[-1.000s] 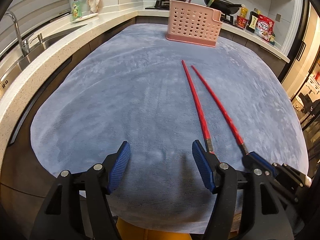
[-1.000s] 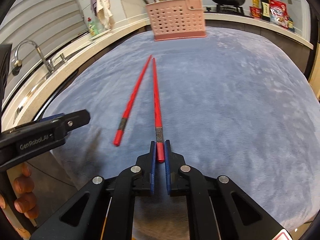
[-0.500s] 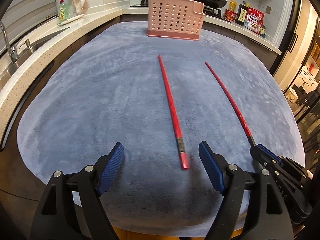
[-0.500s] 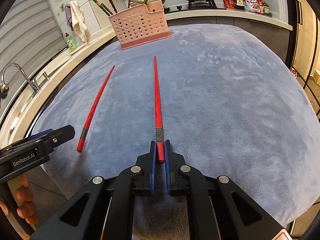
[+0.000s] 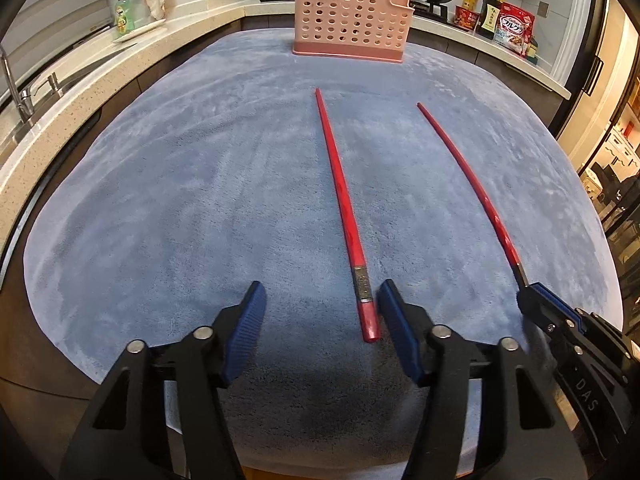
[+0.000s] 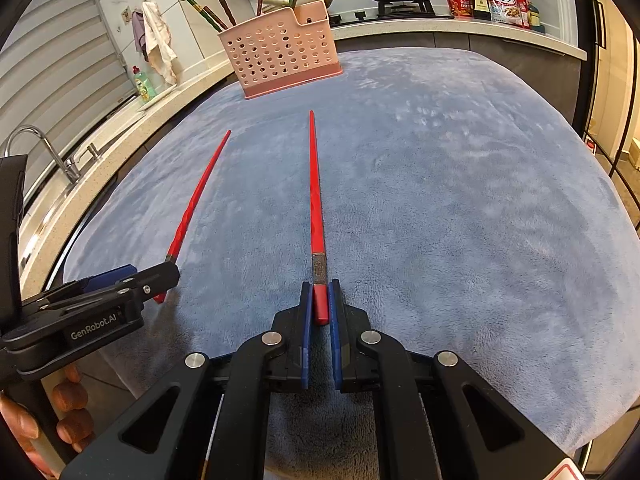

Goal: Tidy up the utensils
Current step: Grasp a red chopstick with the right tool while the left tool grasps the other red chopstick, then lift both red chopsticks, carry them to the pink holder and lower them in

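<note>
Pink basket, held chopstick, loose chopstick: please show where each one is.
pink basket (image 6: 280,54), right wrist view, perforated front wall.
held chopstick (image 6: 316,208), right wrist view, red shaft.
loose chopstick (image 5: 340,184), left wrist view, mid shaft.

Mat (image 5: 180,200) open — pink basket (image 5: 350,16) blocks far edge.

"GenRobot.AI" on left gripper (image 6: 136,280); "DAS" on right gripper (image 5: 532,292); "Calbee" on cereal bag (image 6: 505,0).

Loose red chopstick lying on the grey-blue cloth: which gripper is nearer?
Left. The left gripper brackets the loose red chopstick, jaws open; the right gripper sits beside it, clamping the other red chopstick.
</note>
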### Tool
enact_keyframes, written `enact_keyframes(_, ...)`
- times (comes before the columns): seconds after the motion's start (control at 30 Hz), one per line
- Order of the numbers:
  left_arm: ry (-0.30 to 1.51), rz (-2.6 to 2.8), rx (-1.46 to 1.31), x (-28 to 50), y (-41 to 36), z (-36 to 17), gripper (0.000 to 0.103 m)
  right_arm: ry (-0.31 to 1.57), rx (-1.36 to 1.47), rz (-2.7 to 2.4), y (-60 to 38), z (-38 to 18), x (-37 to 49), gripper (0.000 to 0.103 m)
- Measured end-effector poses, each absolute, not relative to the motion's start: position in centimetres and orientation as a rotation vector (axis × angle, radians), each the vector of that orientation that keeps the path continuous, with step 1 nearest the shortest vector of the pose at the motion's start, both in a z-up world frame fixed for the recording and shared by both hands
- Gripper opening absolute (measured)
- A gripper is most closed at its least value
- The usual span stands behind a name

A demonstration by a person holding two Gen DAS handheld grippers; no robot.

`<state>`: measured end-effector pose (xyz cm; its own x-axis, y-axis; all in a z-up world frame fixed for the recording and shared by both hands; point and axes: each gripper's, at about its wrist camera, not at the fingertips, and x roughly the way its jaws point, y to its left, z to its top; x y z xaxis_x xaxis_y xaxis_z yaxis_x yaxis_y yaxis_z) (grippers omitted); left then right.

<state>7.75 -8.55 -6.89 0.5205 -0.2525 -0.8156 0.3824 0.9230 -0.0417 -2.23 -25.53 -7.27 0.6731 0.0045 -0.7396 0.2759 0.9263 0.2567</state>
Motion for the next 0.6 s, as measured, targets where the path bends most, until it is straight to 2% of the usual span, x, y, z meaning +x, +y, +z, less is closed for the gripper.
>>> enact_keyframes(0.1,0.944,-0.378,0.155,7.8,-8.4,-6.8,0.034,0.823,0.366,-0.157,-25.6,-7.3,-2.2,0.007)
enact_keyframes(0.17,0.945,-0.39,0.153,7.9,-8.3,-6.7,0.017,0.824,0.366,-0.157,-25.6,-7.3,-2.2,0.007)
enact_keyframes(0.23,0.951,-0.404,0.148,8.0,-8.2,-6.8,0.008,0.824,0.366,-0.156,-25.6,-7.3,-2.2,0.007)
enact_keyframes(0.6,0.958,-0.45,0.097,7.3,-7.3,-4.9,0.007,0.785,0.362,-0.135,-25.4,-5.2,-2.8,0.007)
